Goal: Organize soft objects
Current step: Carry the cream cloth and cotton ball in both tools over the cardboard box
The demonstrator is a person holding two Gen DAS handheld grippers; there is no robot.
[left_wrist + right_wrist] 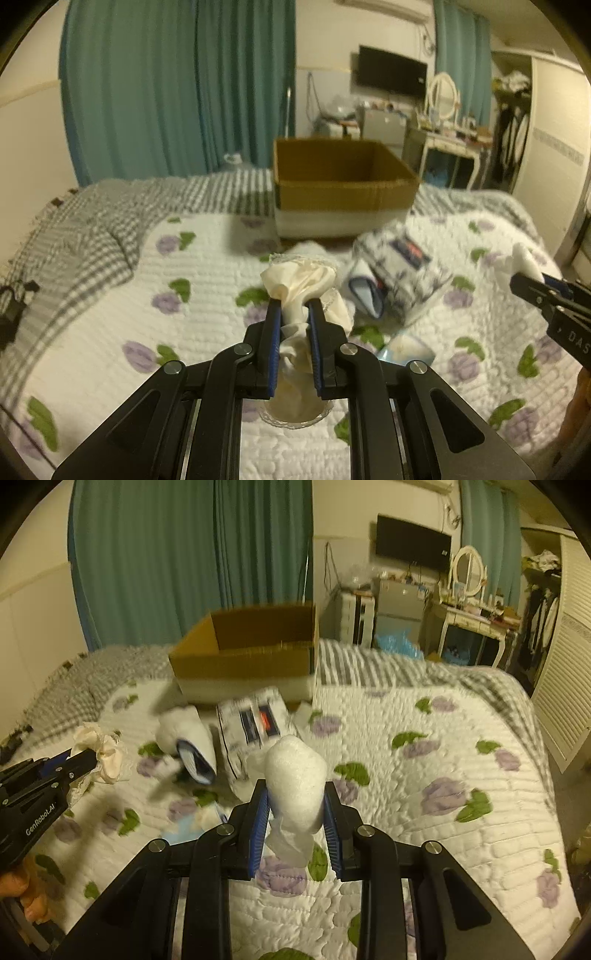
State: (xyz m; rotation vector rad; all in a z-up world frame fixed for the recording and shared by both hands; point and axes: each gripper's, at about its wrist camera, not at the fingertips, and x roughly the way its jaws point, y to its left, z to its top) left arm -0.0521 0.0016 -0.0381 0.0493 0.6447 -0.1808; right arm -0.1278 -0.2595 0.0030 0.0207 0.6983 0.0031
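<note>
A crumpled cream lace-trimmed cloth (295, 284) is clamped in the left gripper (293, 306), its length running along the fingers; a white foam wad (295, 779) is pinched upright in the right gripper (295, 794). Beyond the fingertips the open brown cardboard box (343, 184) appears empty; other soft items remain on the quilt

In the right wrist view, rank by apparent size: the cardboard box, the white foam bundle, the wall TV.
1. cardboard box
2. white foam bundle, though it's nearest the camera, so this is unsure
3. wall TV
</note>
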